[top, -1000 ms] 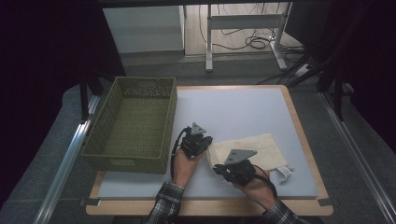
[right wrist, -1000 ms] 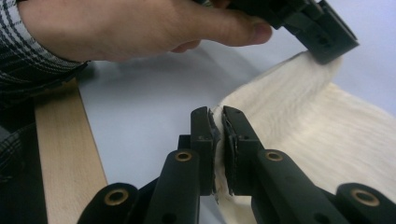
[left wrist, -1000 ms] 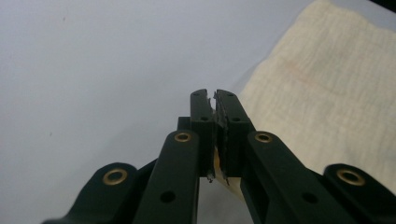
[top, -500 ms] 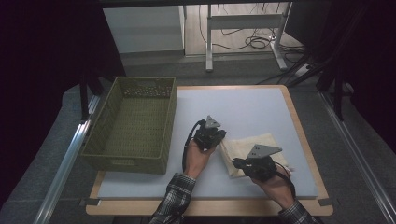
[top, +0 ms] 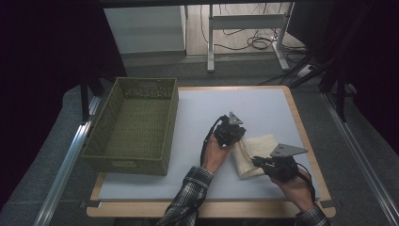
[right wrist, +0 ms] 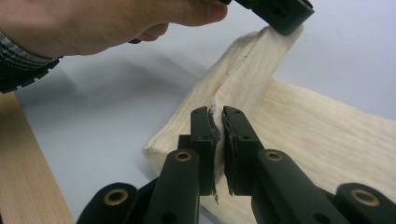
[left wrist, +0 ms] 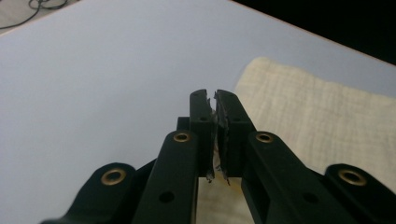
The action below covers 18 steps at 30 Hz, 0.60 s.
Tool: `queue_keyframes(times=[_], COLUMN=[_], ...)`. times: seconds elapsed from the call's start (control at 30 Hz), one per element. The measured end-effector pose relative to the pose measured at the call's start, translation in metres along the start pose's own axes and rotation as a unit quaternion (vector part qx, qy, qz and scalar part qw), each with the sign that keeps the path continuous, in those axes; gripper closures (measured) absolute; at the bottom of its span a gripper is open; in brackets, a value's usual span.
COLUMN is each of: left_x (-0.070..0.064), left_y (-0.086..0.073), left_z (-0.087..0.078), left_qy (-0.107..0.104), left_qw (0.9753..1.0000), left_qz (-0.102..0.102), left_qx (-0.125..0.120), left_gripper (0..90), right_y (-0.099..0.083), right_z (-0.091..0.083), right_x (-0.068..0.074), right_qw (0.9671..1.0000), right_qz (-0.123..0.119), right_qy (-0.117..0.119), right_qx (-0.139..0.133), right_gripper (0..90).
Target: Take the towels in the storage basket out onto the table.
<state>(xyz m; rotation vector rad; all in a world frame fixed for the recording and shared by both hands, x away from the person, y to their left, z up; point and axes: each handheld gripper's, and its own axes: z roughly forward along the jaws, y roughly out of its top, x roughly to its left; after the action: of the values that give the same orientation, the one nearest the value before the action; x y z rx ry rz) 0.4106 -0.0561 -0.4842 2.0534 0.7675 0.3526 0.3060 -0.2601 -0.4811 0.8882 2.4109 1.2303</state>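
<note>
Your right gripper [top: 258, 161] sits nearest you, at the near right of the table [top: 263, 103], with its jaws pressed together on the near edge of the cream cloth [top: 258, 151]. From the right gripper view, that gripper [right wrist: 216, 112] pinches a raised fold of the cloth [right wrist: 327, 135], and the fabric stands up in a ridge running away from the jaw tips. Your left gripper [top: 239, 136] is just beyond, at the far left corner of the same cloth, and it too is clamped on fabric: the right gripper view shows a cloth corner drawn up into its black jaws. In the left gripper view, your left gripper [left wrist: 215, 95] has its jaws closed tight, with frayed material between the pads, and the cloth [left wrist: 322, 116] spreads to their right. The cloth lies folded on the white table surface, right of centre, between your two hands. Farther left stands the green woven basket [top: 101, 141], well apart from the cloth.
</note>
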Motion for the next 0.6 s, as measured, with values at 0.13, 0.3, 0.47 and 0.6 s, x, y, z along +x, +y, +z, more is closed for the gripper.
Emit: queue_keyframes(times=[0.13, 0.3, 0.47, 0.6], left_x=[-0.006, -0.014, -0.019, -0.025], left_y=[0.011, 0.022, 0.029, 0.036], left_z=[0.01, 0.024, 0.036, 0.049], left_qy=[-0.005, -0.01, -0.013, -0.016], left_qw=[0.9999, 0.9997, 0.9994, 0.9992], left_qz=[0.012, 0.024, 0.032, 0.034], left_qx=[0.0, 0.001, 0.004, 0.009], left_gripper=[85.7, 85.5, 85.4, 85.2], right_y=[-0.005, -0.012, -0.017, -0.022], right_z=[-0.01, -0.019, -0.024, -0.031], right_x=[-0.011, -0.024, -0.031, -0.04], right_qw=[0.9998, 0.9994, 0.9989, 0.9982], right_qz=[0.014, 0.028, 0.035, 0.044], right_qy=[-0.009, -0.021, -0.029, -0.041], right_qx=[-0.004, -0.005, -0.003, -0.002], right_gripper=[83.4, 83.3, 83.3, 83.3])
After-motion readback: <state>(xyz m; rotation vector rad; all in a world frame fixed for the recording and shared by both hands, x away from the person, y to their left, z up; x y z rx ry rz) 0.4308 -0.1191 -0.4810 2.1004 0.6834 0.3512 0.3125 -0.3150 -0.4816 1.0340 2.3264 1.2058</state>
